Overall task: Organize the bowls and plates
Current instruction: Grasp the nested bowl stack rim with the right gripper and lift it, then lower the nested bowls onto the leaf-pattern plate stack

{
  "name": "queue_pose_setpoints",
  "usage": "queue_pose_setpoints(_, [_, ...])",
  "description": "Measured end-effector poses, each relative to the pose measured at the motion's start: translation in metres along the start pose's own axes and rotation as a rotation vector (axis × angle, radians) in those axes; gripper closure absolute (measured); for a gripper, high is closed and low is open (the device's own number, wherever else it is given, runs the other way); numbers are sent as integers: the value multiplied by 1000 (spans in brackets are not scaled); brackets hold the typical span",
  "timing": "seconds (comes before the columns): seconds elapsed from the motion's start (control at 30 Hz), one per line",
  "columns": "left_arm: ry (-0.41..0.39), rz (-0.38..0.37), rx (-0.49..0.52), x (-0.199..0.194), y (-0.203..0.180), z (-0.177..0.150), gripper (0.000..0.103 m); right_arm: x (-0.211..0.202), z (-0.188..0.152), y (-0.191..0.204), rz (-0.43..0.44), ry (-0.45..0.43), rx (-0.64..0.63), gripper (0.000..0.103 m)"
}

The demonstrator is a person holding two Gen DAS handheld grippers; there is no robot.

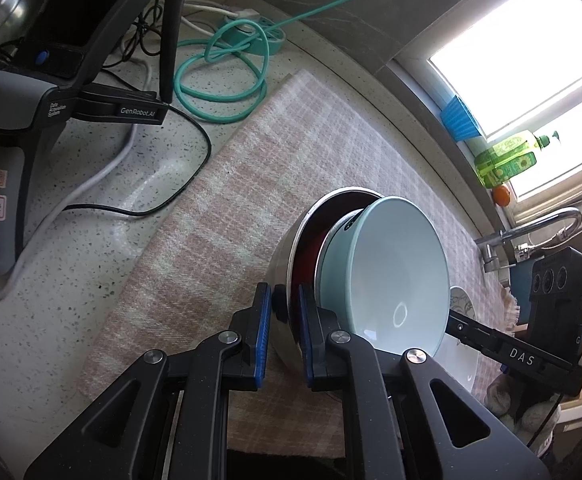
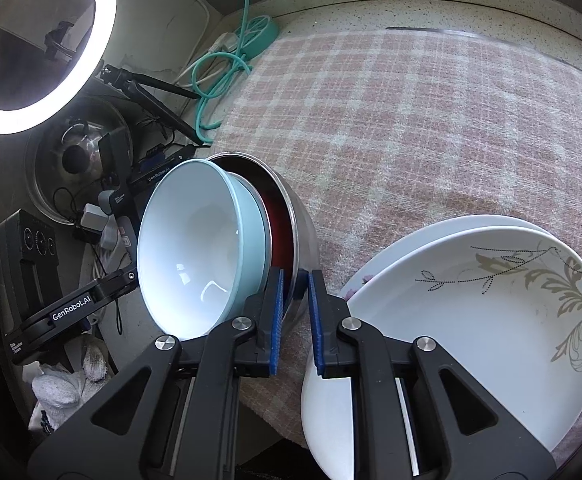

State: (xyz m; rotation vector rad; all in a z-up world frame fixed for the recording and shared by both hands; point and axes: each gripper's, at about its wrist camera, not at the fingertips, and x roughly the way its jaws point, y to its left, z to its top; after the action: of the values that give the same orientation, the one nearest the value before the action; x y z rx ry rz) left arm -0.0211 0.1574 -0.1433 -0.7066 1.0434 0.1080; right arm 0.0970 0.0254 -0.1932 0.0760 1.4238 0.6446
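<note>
A light blue bowl (image 1: 387, 276) is nested in a steel bowl with a dark red inside (image 1: 291, 264); the stack looks tilted on the checked cloth (image 1: 259, 168). My left gripper (image 1: 285, 320) is shut on the steel bowl's rim, one finger outside, one inside. My right gripper (image 2: 295, 312) grips the same rim on the opposite side of the steel bowl (image 2: 291, 216), beside the blue bowl (image 2: 195, 256). Two stacked white plates with a leaf pattern (image 2: 471, 320) lie to the right of it. The right gripper's body (image 1: 531, 344) shows in the left wrist view.
A teal cable and power strip (image 1: 231, 64) lie at the back of the speckled counter (image 1: 51, 280). A spare gripper on a stand (image 1: 51, 92), a ring light (image 2: 43, 44) and a pot lid (image 2: 75, 160) stand at the left. A tap (image 1: 531, 232) and window are at the right.
</note>
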Motion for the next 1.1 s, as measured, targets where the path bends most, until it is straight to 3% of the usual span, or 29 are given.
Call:
queue_pose_setpoints(0.4, [-21, -4, 22, -12, -14, 1, 93, -18, 1, 2, 1, -28, -7, 90])
queue_pose_setpoints(0.77, [-61, -61, 85, -37, -54, 1, 93, -76, -10, -3, 12, -101, 7, 90])
queue_pose_setpoints(1.1, [-4, -138, 173, -24, -103, -8, 93, -131, -37, -38, -25, -168, 62, 90])
